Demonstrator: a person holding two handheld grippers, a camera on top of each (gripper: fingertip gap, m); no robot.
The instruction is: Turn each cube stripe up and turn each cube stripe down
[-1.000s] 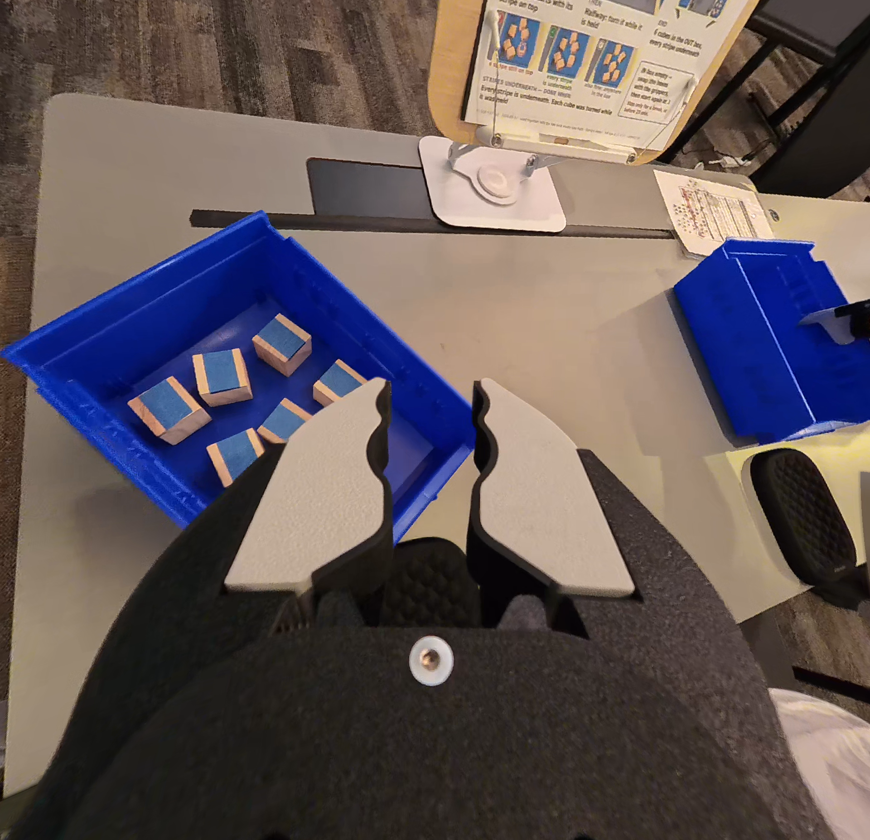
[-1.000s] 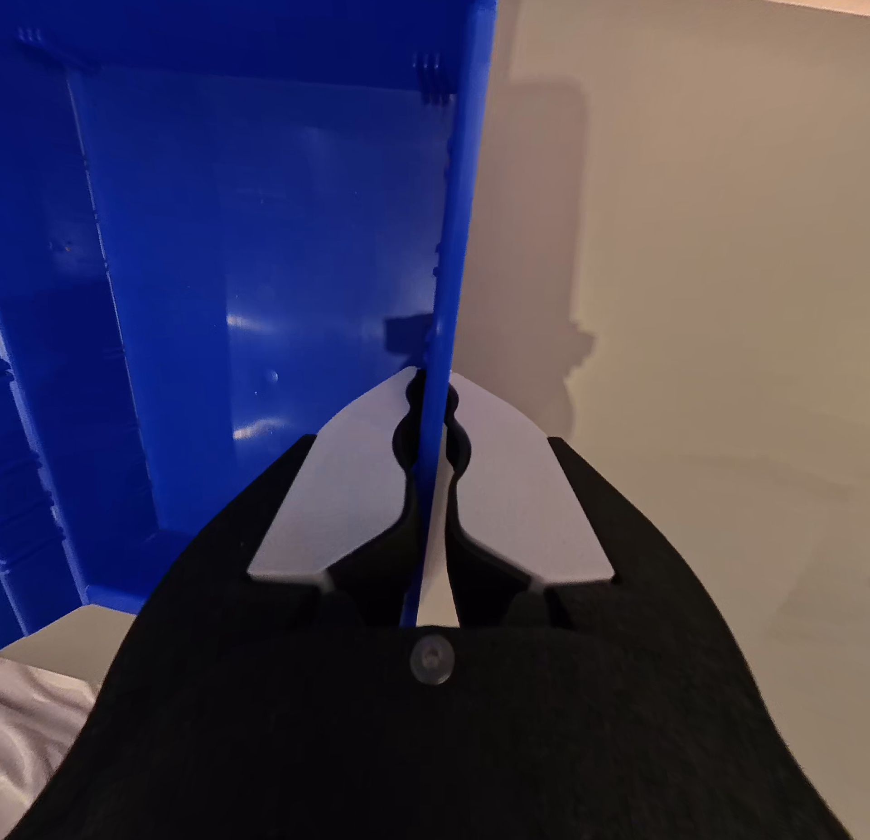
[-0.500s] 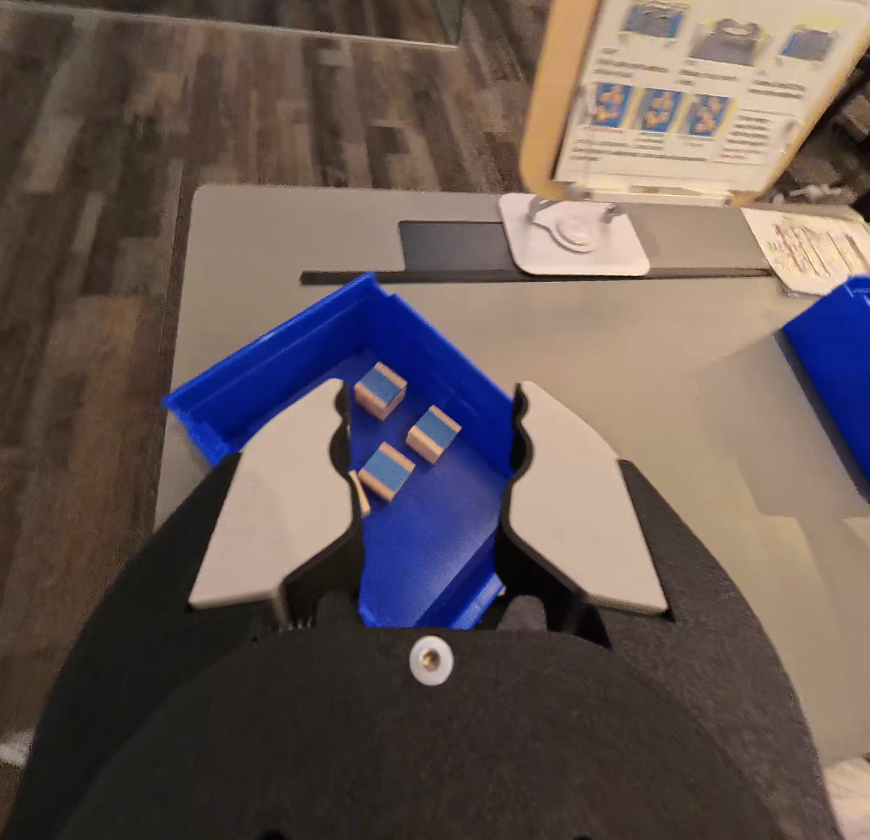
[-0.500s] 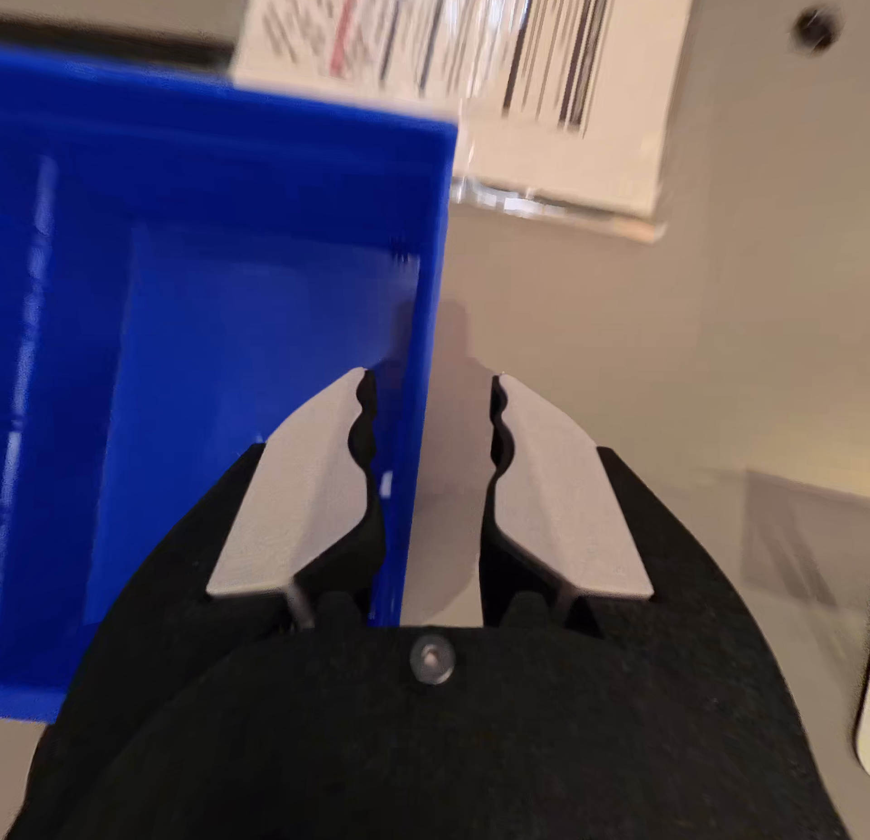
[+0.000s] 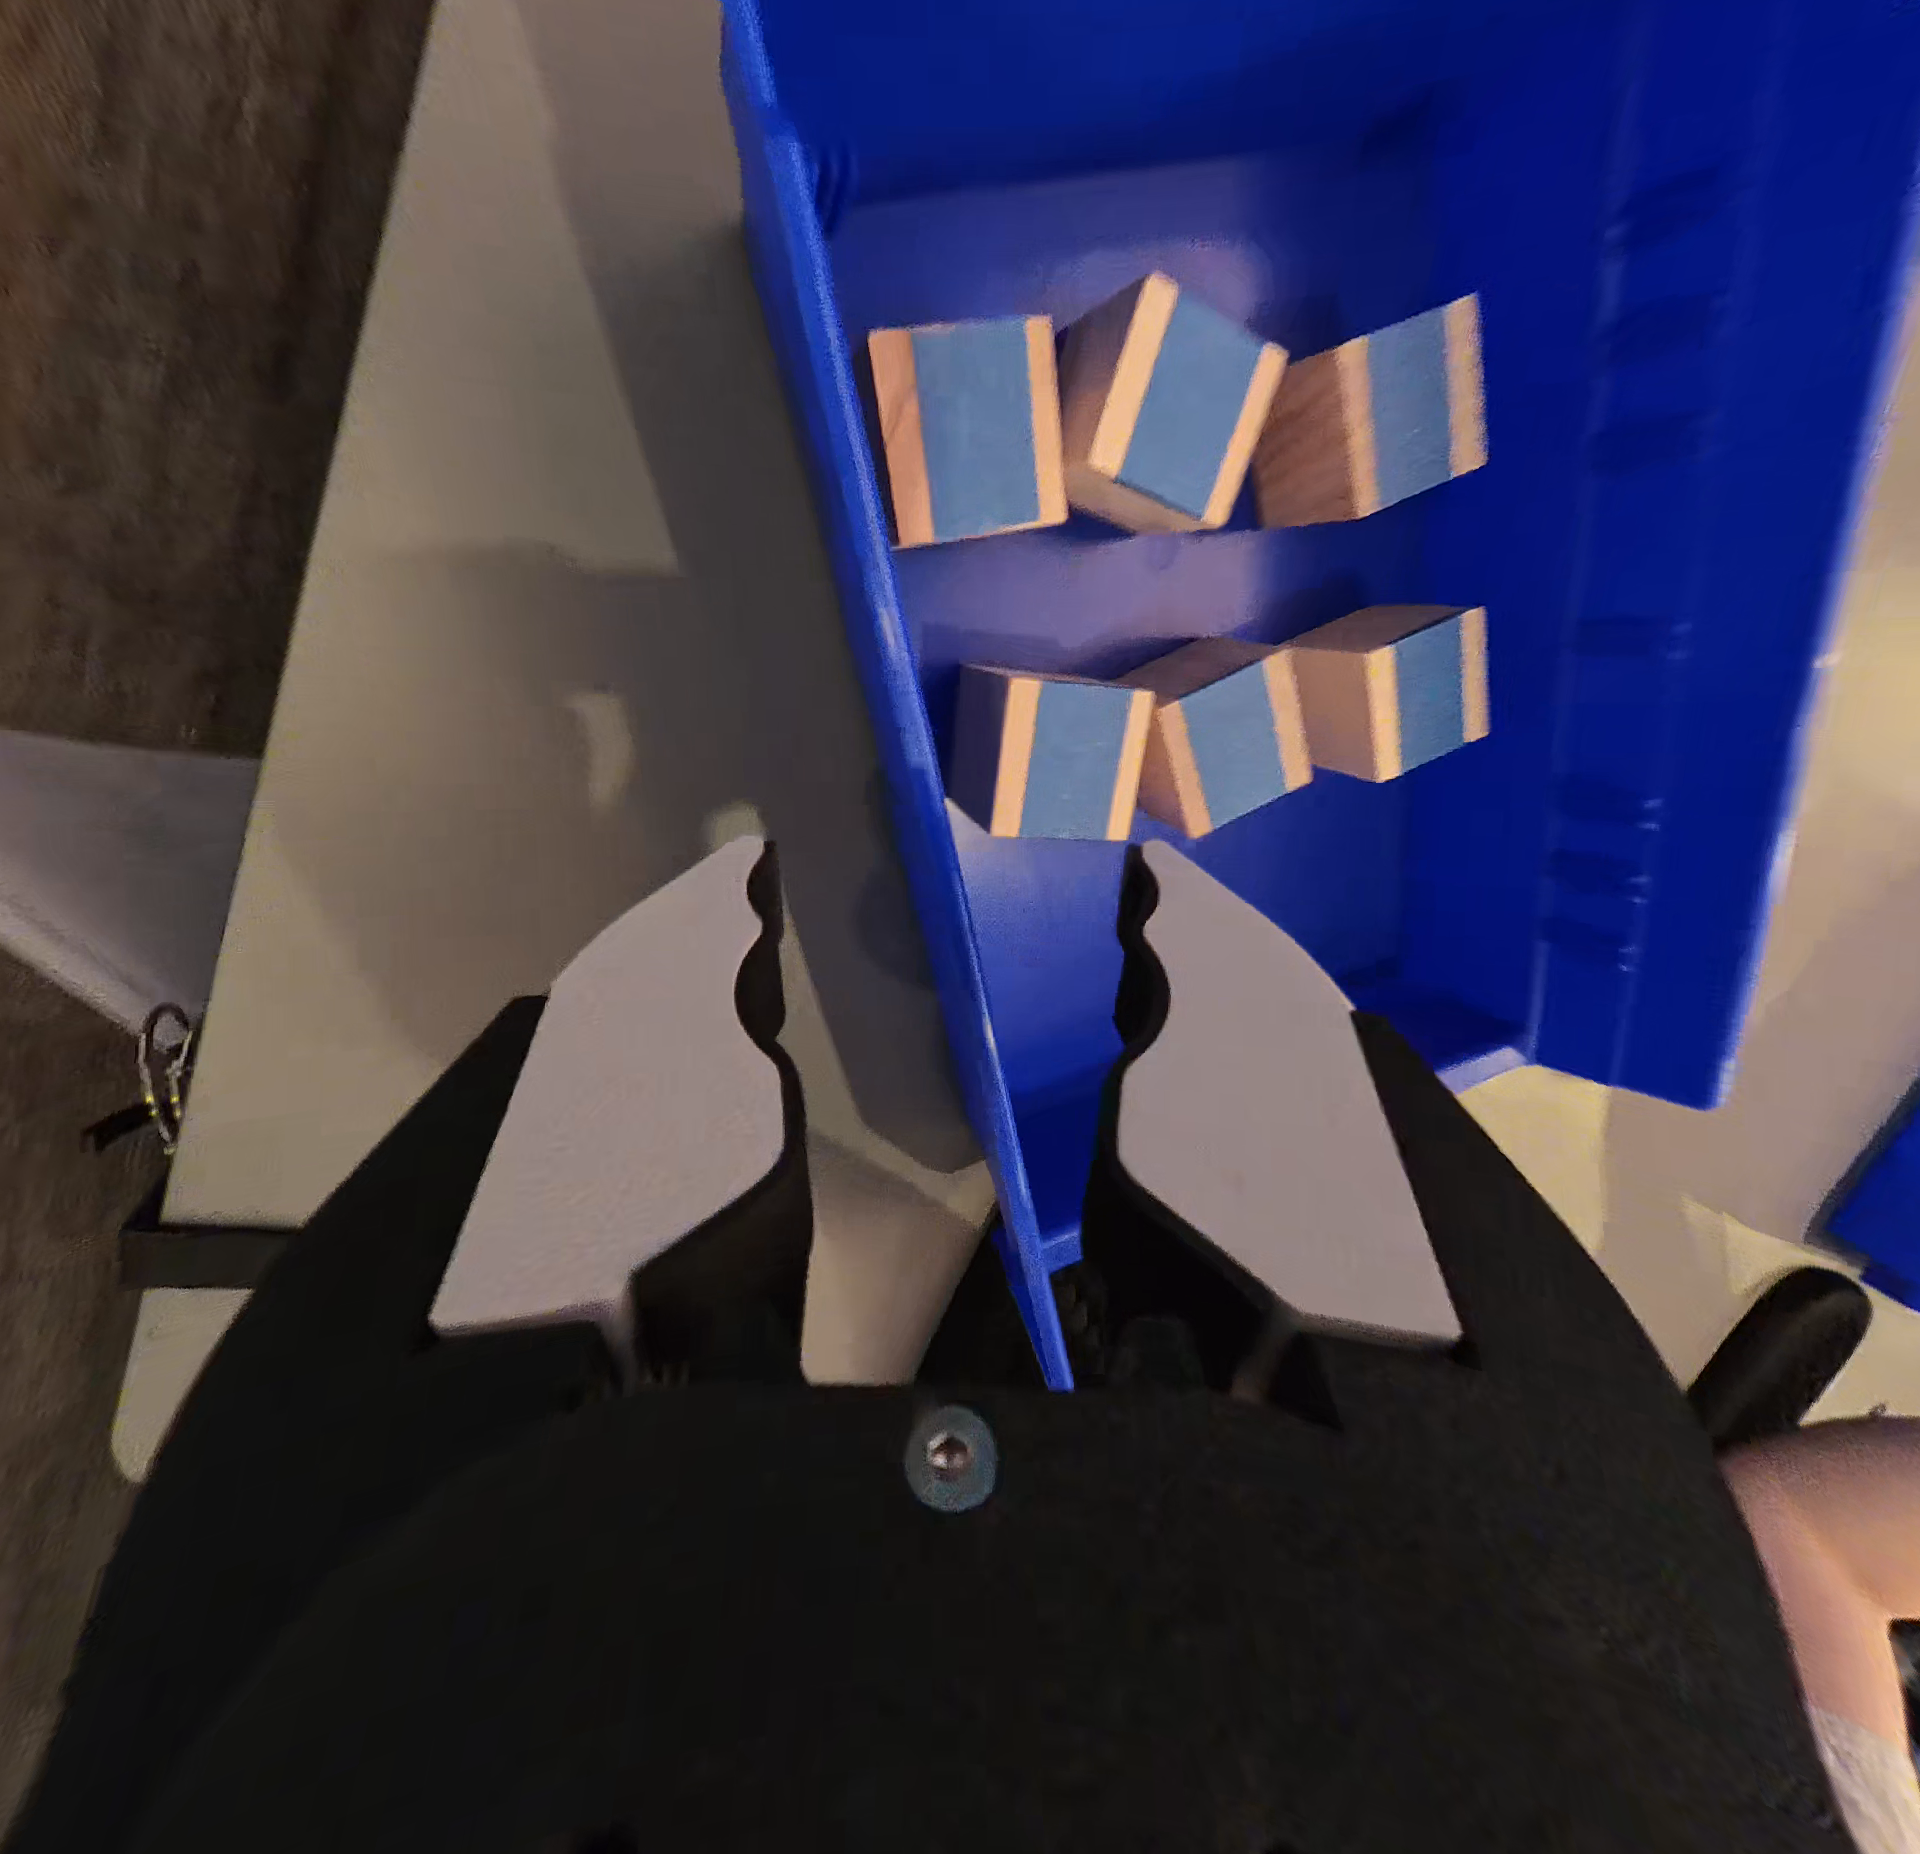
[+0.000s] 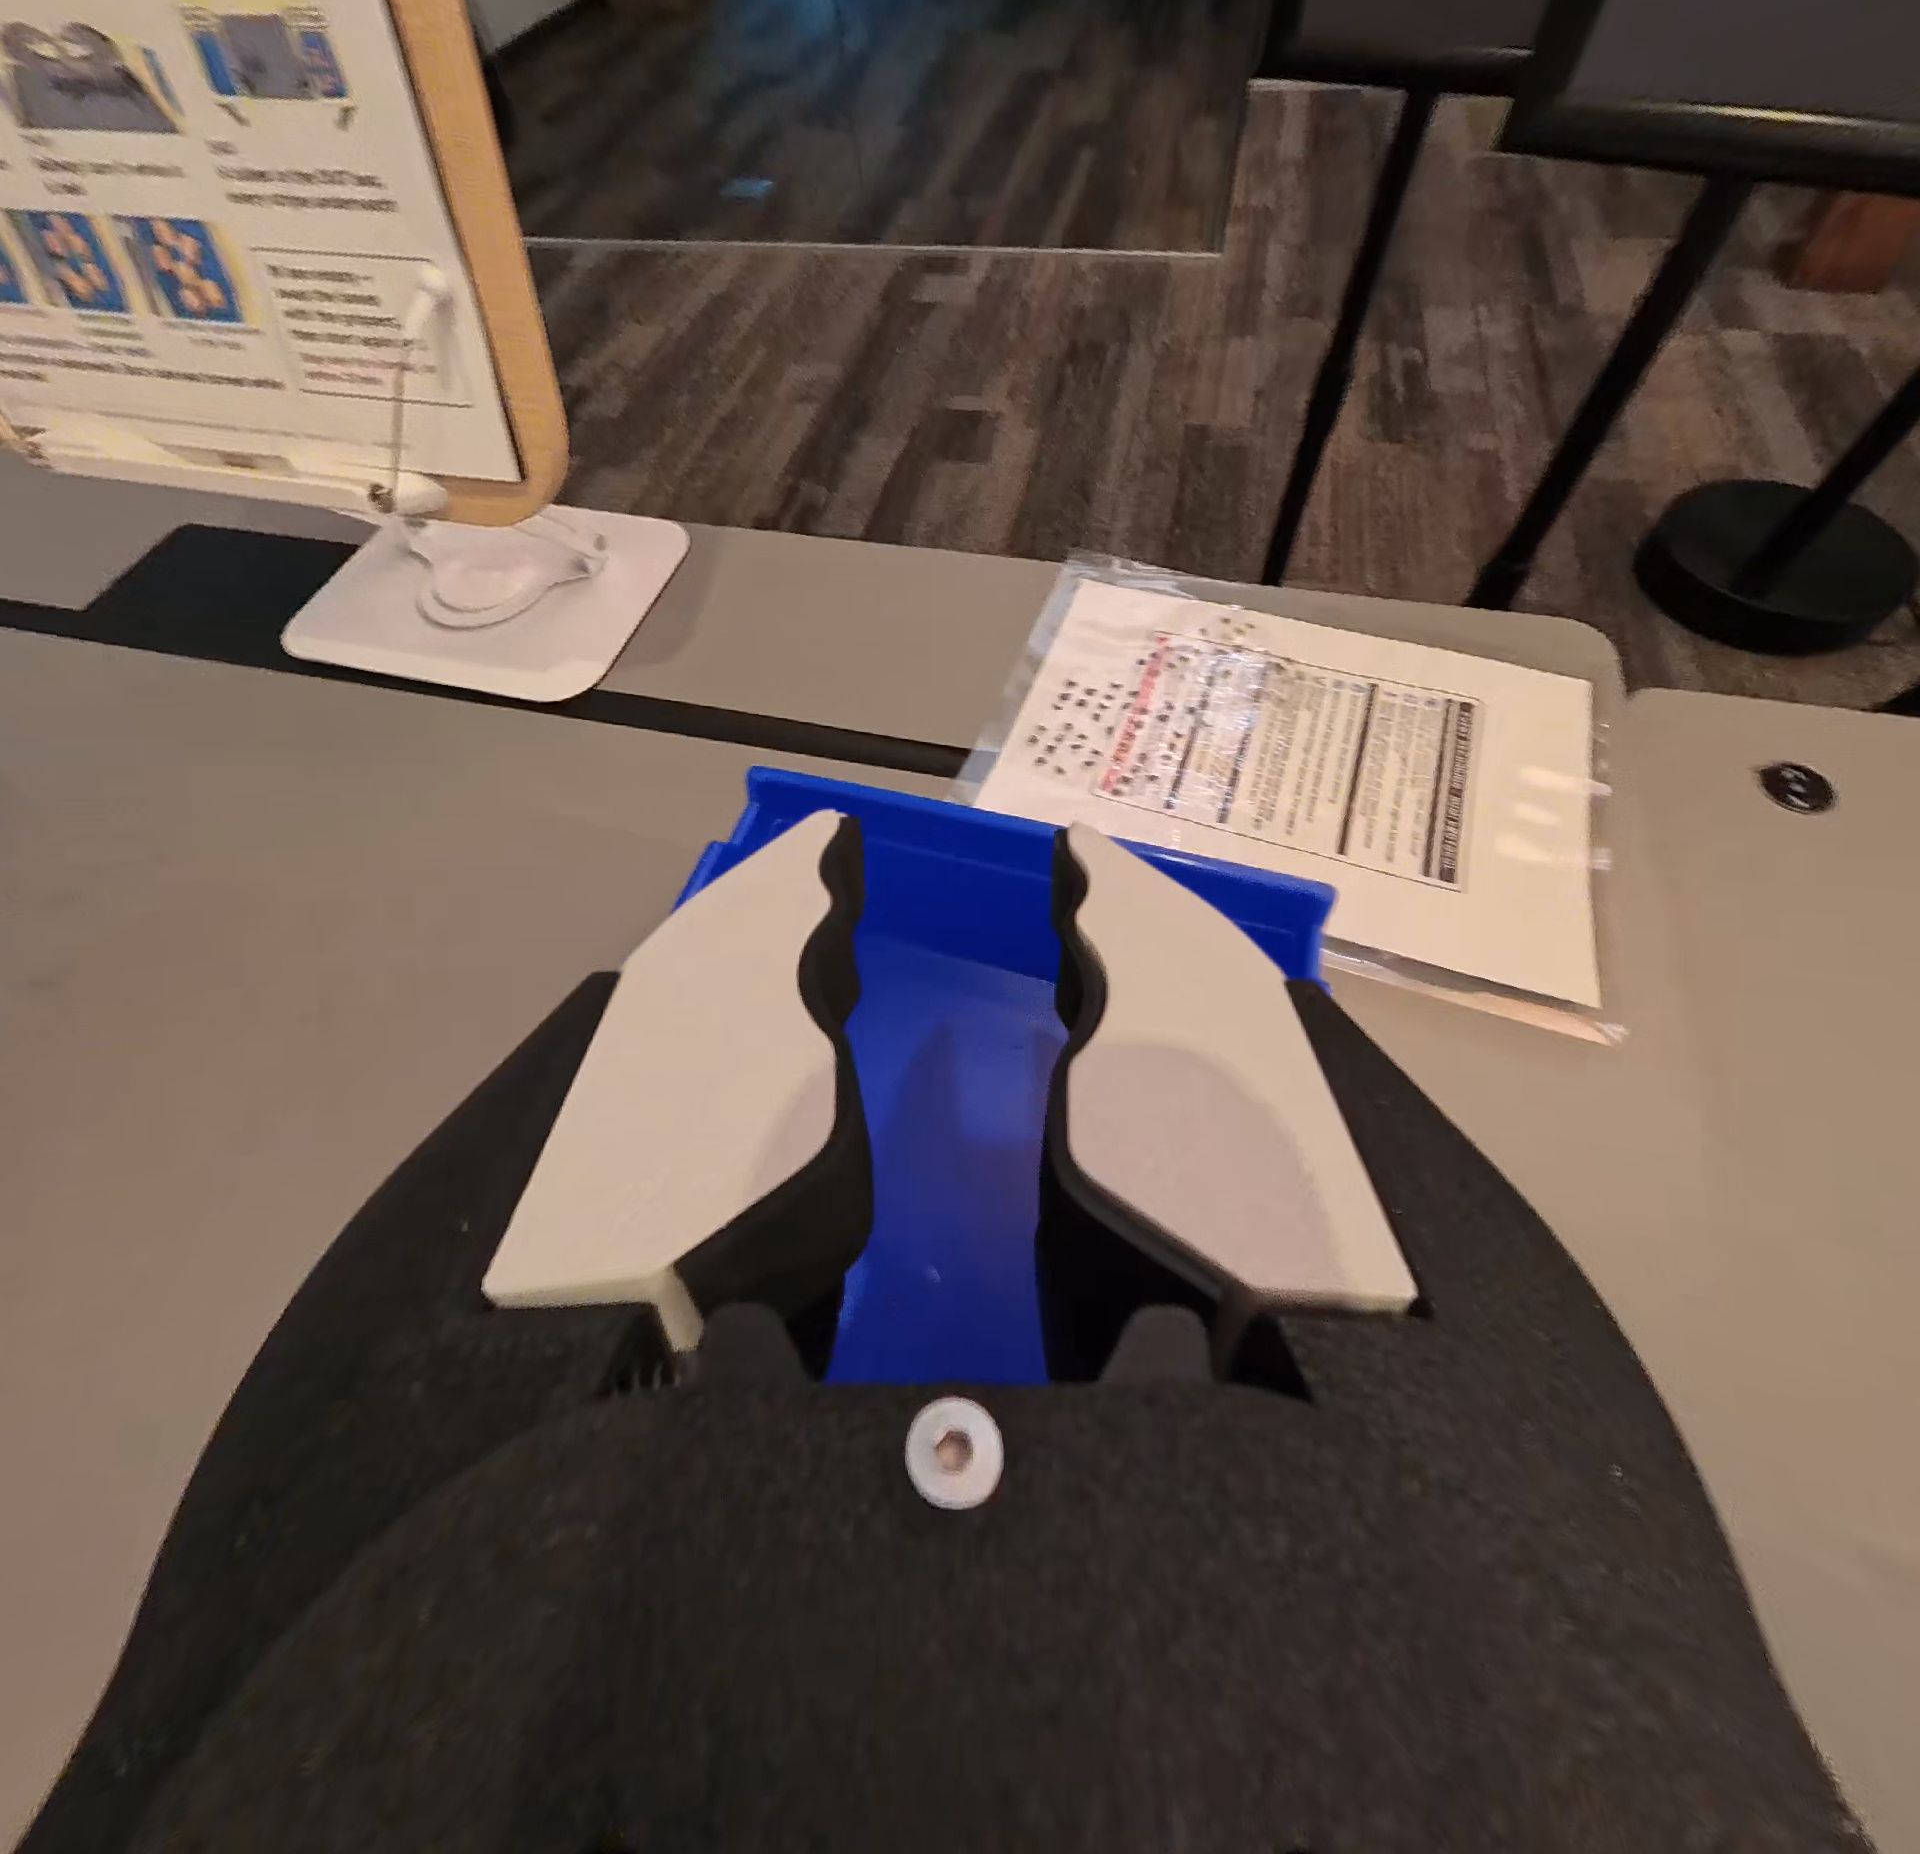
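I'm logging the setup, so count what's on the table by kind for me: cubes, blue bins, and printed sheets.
Striped cubes: 6
Blue bins: 2
Printed sheets, one on the stand, one in a plastic sleeve: 2
Total: 10

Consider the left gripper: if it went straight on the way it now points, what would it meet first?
The left gripper is open and straddles the side wall of the blue bin. Going straight on, it would likely slide along that wall, and its right finger would probably meet the nearest cube first, though depth is unclear.
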